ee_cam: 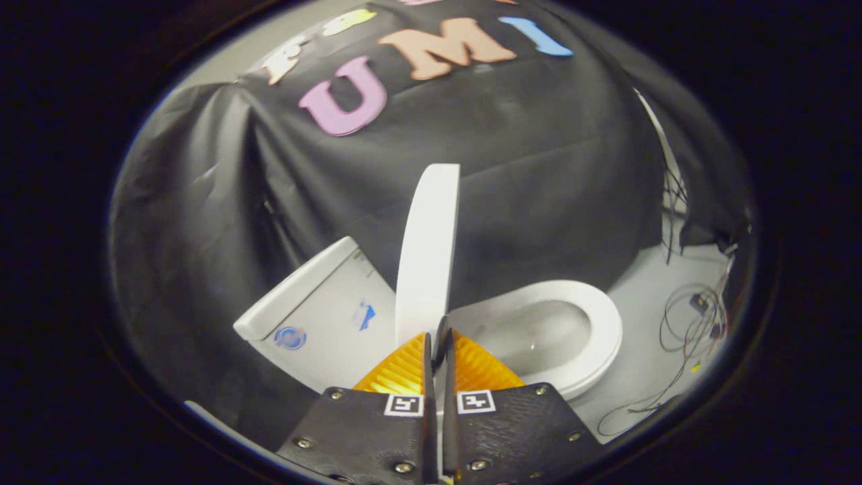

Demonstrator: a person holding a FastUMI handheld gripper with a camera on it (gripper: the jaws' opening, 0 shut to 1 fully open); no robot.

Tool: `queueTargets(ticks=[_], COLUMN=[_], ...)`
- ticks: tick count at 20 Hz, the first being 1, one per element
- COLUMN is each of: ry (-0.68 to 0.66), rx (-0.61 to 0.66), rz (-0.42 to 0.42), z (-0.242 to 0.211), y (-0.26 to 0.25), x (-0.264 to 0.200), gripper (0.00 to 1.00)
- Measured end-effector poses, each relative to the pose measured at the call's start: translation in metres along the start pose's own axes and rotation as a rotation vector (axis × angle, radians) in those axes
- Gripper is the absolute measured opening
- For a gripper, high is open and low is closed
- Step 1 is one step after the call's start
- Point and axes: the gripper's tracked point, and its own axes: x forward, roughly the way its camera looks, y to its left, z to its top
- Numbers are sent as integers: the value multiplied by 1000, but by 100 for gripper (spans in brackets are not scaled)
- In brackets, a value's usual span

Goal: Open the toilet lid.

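1. While the lid [427, 249] stands raised on edge between the tank [316, 310] and the open seat [592, 316], its lower rim is pinched by the gripper [439, 337], whose fingers are nearly closed on it.
2. The opening is judged largely done; only resting the lid back and releasing appears left.
3. Loose cables [693, 316] are seen on the floor.

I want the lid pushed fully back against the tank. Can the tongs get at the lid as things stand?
Probably yes. The tongs look already closed on the lower edge of the raised lid, with the tank beside it and the open seat on the other side; nothing stands between.
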Motion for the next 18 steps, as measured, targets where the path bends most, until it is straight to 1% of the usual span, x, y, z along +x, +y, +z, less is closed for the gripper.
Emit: queueTargets(ticks=[1,6,11,14,18], ry=[-8,-3,50,84,94], rx=[-32,-138,-279,-340,-411], rz=[3,13,29,41,44], z=[5,7,-3,-13,-22], y=[10,60,118,147,172], x=[0,7,16,24,32], gripper=[7,7,8,8,8])
